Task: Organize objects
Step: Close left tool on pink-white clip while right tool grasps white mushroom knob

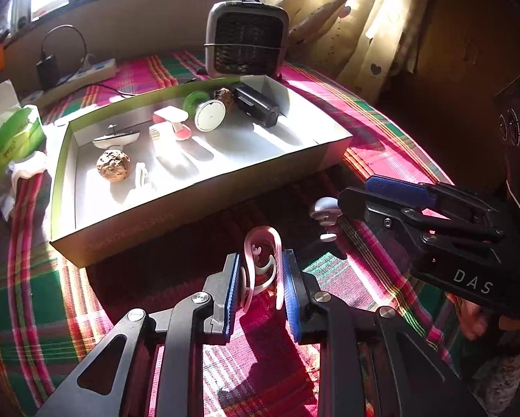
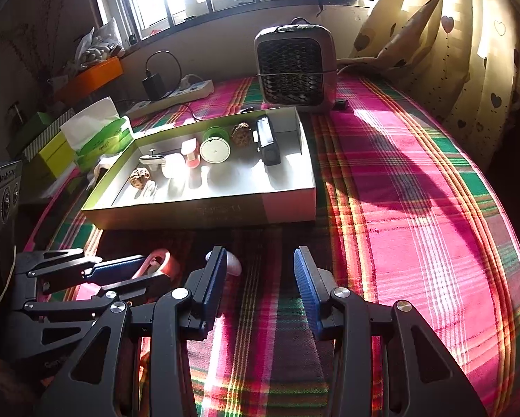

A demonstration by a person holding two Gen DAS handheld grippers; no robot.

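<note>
Sunlit plaid cloth [image 1: 381,132] is covering the surface. Left gripper [image 1: 262,285] is clamping its pads on a pink clip [image 1: 260,243], low over the cloth just in front of the cardboard tray [image 1: 197,201]. Right gripper [image 2: 256,278] is standing apart, empty — a white knob piece [image 1: 324,208] is lying just beside it. Judgement: lift the clip clear of the tray's near wall before carrying it in, then release into a bare patch. Count — two walnuts, one green spool, one black box inside.
</note>
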